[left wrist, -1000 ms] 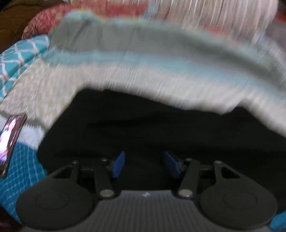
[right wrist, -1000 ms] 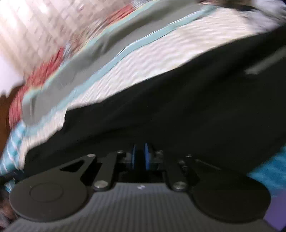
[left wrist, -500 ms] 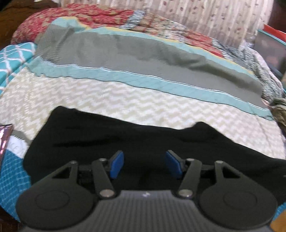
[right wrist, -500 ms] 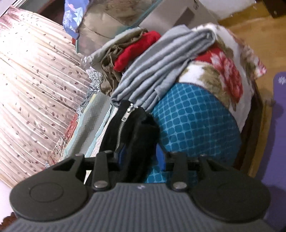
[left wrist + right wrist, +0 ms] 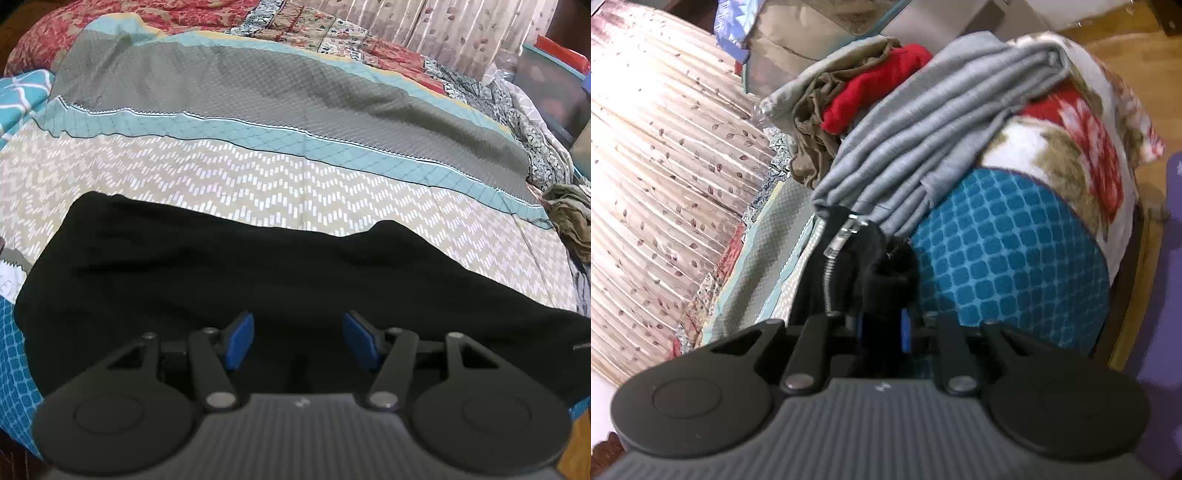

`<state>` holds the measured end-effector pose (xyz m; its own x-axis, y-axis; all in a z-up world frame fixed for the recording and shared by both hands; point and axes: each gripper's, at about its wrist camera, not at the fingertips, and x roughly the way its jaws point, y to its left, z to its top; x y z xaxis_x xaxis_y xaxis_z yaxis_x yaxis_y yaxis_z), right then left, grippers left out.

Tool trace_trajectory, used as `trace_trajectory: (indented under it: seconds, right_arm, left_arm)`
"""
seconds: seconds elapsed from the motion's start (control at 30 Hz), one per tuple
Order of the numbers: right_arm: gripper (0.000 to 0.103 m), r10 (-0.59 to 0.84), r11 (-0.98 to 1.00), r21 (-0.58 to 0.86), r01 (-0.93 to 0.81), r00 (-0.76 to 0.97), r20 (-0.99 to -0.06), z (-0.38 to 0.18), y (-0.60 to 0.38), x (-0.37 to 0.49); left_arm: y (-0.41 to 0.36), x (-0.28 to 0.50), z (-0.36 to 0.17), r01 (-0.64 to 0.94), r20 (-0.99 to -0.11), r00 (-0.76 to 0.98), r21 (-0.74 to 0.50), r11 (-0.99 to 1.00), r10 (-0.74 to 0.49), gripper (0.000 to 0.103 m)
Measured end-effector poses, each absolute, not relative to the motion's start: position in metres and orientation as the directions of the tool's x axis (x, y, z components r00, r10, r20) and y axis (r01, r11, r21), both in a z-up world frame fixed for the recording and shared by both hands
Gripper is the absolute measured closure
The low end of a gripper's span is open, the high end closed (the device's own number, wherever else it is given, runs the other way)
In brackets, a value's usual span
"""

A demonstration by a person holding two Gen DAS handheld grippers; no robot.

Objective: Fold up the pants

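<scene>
left hand-held gripper [image 5: 298, 341]: hovering low over the near edge of the pants, blue pads [image 5: 240, 339] standing wide apart, released, nothing between them.
pants [image 5: 229, 280]: black, lying stretched left to right across the near part of the bed, small bump rising on the far edge right of centre.
bed cover [image 5: 258, 184]: beige zigzag band just beyond the pants, then a teal strip, then a grey band farther back; blue checked part at near left.
quilt [image 5: 332, 40]: red patterned, lying along the far side.
right hand-held gripper [image 5: 882, 332]: clenching a bunched end of the pants [image 5: 882, 273], fabric sticking up between the pads.
zipper [image 5: 836, 254]: silver, running up the gripped fabric, left of the bunch.
grey folded cloth [image 5: 942, 147]: lying just beyond the gripped end, on a clothes pile.
red garment [image 5: 871, 92]: sitting farther back, left of the grey cloth.
curtain [image 5: 657, 166]: hanging at far left.
</scene>
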<state>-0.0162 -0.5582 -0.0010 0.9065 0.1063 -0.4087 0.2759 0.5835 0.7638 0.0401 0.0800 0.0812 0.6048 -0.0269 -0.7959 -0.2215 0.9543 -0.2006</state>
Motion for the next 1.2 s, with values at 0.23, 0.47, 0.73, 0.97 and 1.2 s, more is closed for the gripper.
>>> trace_trajectory:
  seconds: [0.23,0.47,0.73,0.97,1.2]
  right_arm:
    - [0.084,0.263,0.725,0.688,0.01,0.92,-0.29,0.078,-0.491,-0.013]
    - [0.084,0.587,0.731,0.617,-0.292,0.73,-0.35,0.089,-0.351,0.01]
    - [0.083,0.571,0.818,0.415,-0.398,0.475,-0.67,0.013,-0.225,0.028]
    - [0.067,0.652,0.758,0.515,-0.4,0.461,-0.602,0.031,-0.265,0.025]
    - [0.064,0.485,0.837,0.501,-0.22,0.721,-0.495,0.052,-0.349,0.012]
  left_arm:
    - [0.092,0.035,0.079,-0.224,-0.783,0.616,-0.285,0.932,-0.091,0.047]
    - [0.082,0.039,0.07,-0.167,-0.771,0.61,-0.348,0.923,-0.18,0.047]
    - [0.046,0.047,0.048,-0.079,-0.796,0.531,-0.39,0.918,-0.292,0.047]
    - [0.009,0.07,0.047,0.009,-0.8,0.495,-0.385,0.923,-0.339,0.04]
    - [-0.032,0.095,0.038,0.071,-0.819,0.452,-0.361,0.93,-0.353,0.039]
